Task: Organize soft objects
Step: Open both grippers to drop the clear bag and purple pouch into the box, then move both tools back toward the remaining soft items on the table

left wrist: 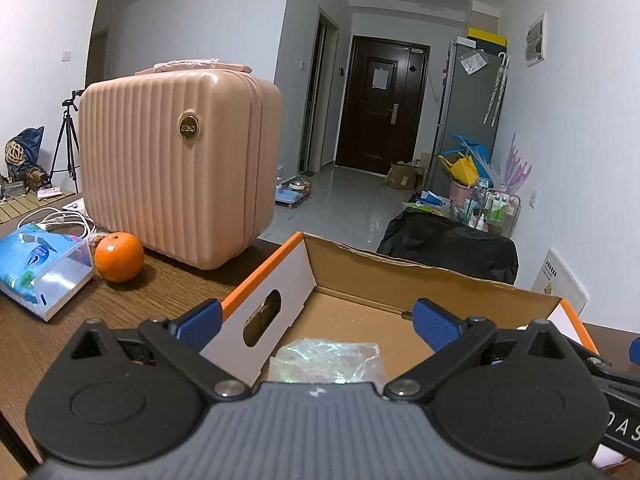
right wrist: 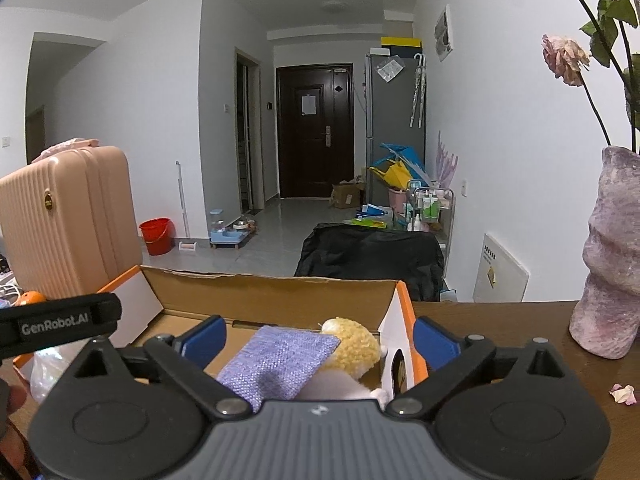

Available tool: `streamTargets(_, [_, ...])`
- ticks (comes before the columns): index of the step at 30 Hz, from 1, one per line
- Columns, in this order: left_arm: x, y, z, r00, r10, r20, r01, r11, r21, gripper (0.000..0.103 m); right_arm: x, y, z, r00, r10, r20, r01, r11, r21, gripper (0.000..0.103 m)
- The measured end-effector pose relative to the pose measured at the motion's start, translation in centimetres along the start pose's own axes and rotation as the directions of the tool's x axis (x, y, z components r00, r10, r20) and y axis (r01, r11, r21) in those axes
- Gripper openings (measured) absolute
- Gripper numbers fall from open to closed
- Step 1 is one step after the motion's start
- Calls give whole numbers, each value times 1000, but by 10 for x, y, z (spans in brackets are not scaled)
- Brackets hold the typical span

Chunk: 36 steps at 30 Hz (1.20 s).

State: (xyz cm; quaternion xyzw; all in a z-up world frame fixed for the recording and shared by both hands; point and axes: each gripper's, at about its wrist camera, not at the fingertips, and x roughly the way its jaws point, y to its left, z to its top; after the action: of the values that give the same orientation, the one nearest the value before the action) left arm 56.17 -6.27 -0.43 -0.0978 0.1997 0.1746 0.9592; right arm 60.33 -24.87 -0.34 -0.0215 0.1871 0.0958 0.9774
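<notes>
While both jaws stand wide and empty, left gripper [left wrist: 320,320] hangs over crinkled plastic bag [left wrist: 332,360]; right gripper [right wrist: 318,338] over purple pouch [right wrist: 276,360], plush toy [right wrist: 352,350], inside cardboard box [right wrist: 280,288].

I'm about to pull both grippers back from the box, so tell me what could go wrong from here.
1. The right gripper is open, with its right finger outside the cardboard box wall; pulling back could snag the wall and drag the box.
2. The vase with the tall rose stands close on the right and may tip if bumped.
3. The left gripper straddles the box's left wall above the plastic bag; the orange nearby could roll if the box shifts.
</notes>
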Motion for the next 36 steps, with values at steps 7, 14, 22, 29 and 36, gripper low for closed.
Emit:
streamTargets(7, [-6, 0, -3, 1000, 1, 10, -1, 1000, 11, 103, -7, -2, 1, 1000, -17, 6, 17, 1000, -3, 103])
streamTargets(14, [-16, 7, -7, 1000, 10, 16, -11, 1000, 12, 103, -21, -3, -3, 999, -28, 15, 28, 1000, -6, 103])
streamTargets(22, [-33, 13, -15, 1000, 1, 20, -2, 1000, 18, 103, -43, -3, -9, 999, -41, 26, 42, 999, -13, 103])
streamTargets(29, [-51, 15, -24, 1000, -15, 22, 14, 999, 34, 103, -62, -6, -17, 999, -50, 21, 50, 999, -8, 103])
streamTargets(36, [-66, 24, -31, 1000, -23, 20, 22, 999, 39, 103, -81, -12, -28, 998, -59, 17, 59, 998, 3, 103])
